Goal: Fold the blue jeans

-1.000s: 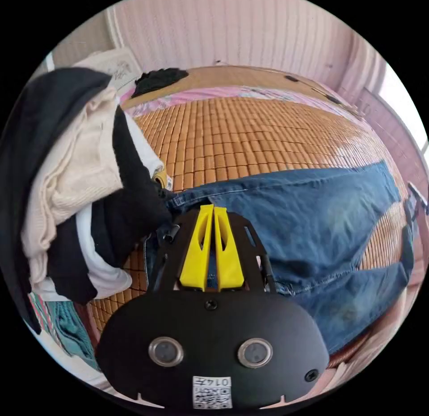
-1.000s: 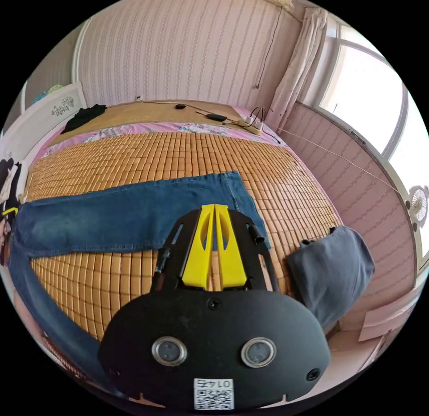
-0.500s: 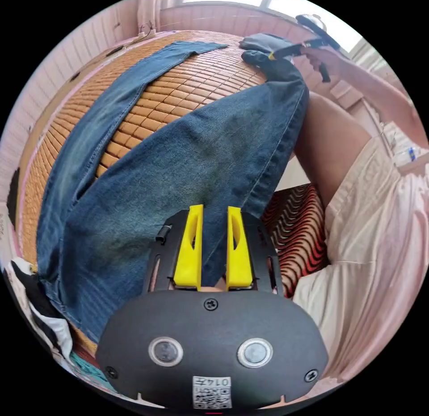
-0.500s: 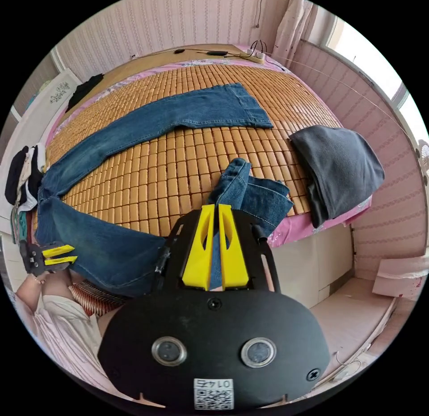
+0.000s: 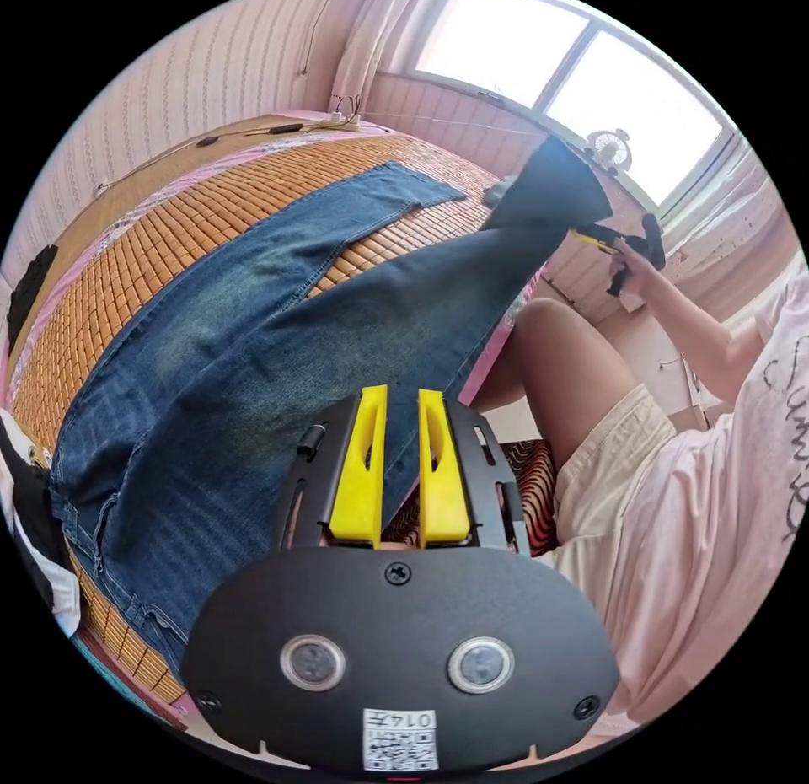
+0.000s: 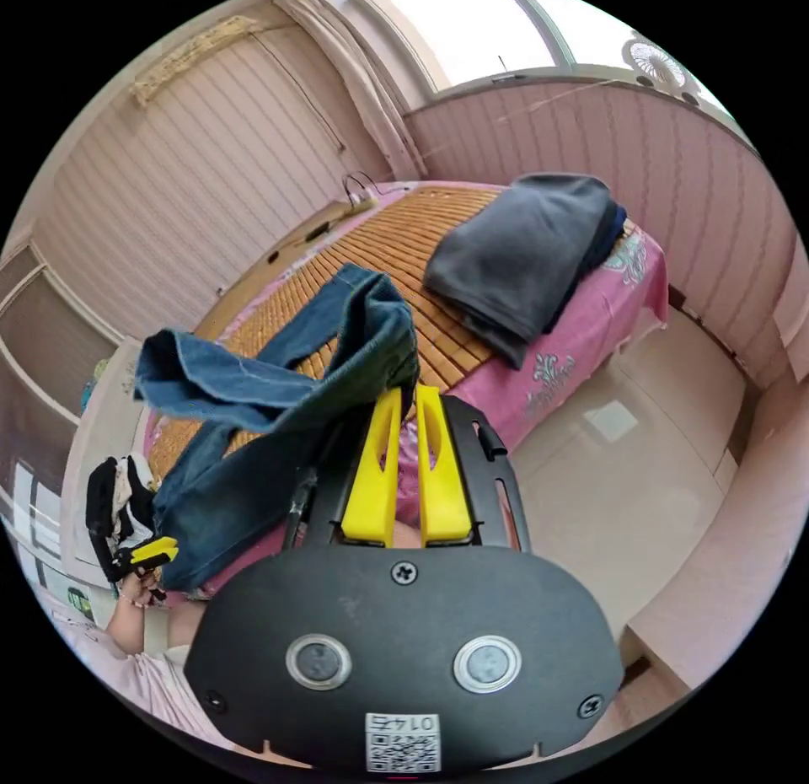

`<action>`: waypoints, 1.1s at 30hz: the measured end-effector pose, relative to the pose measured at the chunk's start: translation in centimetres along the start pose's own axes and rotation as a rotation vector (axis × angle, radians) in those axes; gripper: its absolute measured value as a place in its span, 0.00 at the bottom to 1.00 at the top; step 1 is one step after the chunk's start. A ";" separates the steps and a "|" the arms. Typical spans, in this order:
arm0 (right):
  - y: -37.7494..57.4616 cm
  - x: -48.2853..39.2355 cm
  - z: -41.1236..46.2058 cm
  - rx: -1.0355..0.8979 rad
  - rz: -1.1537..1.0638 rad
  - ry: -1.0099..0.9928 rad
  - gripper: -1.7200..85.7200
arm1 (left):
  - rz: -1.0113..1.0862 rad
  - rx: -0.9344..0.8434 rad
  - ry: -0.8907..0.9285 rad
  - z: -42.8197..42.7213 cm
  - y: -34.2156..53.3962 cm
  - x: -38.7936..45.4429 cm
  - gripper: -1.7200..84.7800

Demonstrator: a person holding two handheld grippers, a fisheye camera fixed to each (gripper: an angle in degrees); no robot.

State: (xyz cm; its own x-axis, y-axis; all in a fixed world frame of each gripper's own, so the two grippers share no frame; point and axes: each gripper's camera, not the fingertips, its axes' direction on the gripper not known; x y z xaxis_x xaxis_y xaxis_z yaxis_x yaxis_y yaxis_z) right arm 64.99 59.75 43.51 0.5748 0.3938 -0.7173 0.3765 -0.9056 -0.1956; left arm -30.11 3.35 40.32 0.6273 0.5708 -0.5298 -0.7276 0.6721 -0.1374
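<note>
The blue jeans (image 5: pixel 253 312) lie across the bamboo mat (image 5: pixel 168 219) on the bed. One leg lies flat on the mat. The other leg is lifted and stretched between my two grippers. My left gripper (image 5: pixel 402 394) is shut on the denim edge near the upper part of that leg, and it appears small in the right gripper view (image 6: pixel 156 550). My right gripper (image 6: pixel 403 390) is shut on the hem end of the jeans (image 6: pixel 278 396), which hangs bunched in the air above the bed edge. That right gripper (image 5: pixel 600 238) appears far off in the left gripper view, in the person's hand.
A folded grey garment (image 6: pixel 522 244) lies at the bed's corner on the pink sheet. A pile of dark and white clothes (image 6: pixel 118 497) sits at the other end. The person's leg (image 5: pixel 565 354) and a red patterned seat (image 5: pixel 539 489) are beside the bed. Bare floor (image 6: pixel 657 447) lies to the right.
My right gripper has lifted the hem of the near leg up off the mat. My left jaws have closed in on the denim edge. Both cameras swung toward the window.
</note>
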 end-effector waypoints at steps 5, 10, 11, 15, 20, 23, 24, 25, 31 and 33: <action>1.1 0.2 1.7 -0.004 -0.024 0.202 0.11 | -0.004 -0.060 0.002 2.2 -0.7 -0.9 0.10; 1.6 -1.6 -0.7 0.041 -0.172 0.405 0.11 | -0.018 -0.062 -0.032 3.3 -1.9 -1.7 0.10; 2.1 -1.2 -1.9 0.080 -0.155 0.467 0.11 | -0.021 -0.056 -0.036 3.4 -2.2 -1.9 0.10; 4.0 -1.8 -5.2 0.179 -0.229 0.387 0.12 | -0.032 0.006 -0.075 3.6 -2.8 -2.4 0.09; 8.1 -7.3 1.8 -0.211 -0.595 0.100 0.20 | -0.094 -0.123 -0.087 9.1 -2.7 -3.1 0.10; 7.5 -6.5 3.5 -0.282 -0.507 0.008 0.15 | -0.146 -0.057 -0.078 9.4 -2.1 -3.5 0.10; 7.0 -6.0 3.6 -0.305 -0.475 -0.022 0.13 | -0.153 -0.055 -0.071 9.4 -2.1 -3.6 0.10; 6.3 -5.2 3.5 -0.326 -0.428 -0.036 0.08 | -0.159 -0.055 -0.062 9.6 -2.1 -3.7 0.10; 0.4 -3.5 -3.1 -0.070 -0.430 0.023 0.03 | -0.138 -0.075 -0.072 10.5 -2.7 -3.2 0.10; -3.1 -3.2 -5.1 0.014 -0.433 0.044 0.03 | -0.130 -0.081 -0.064 10.5 -2.9 -2.9 0.10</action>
State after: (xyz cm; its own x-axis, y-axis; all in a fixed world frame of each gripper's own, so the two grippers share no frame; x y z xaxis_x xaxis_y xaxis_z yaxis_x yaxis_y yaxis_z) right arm 65.70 62.11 49.82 0.3966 0.7438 -0.5380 0.5801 -0.6573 -0.4811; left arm -26.94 4.69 51.06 0.7324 0.5117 -0.4493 -0.6573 0.7035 -0.2703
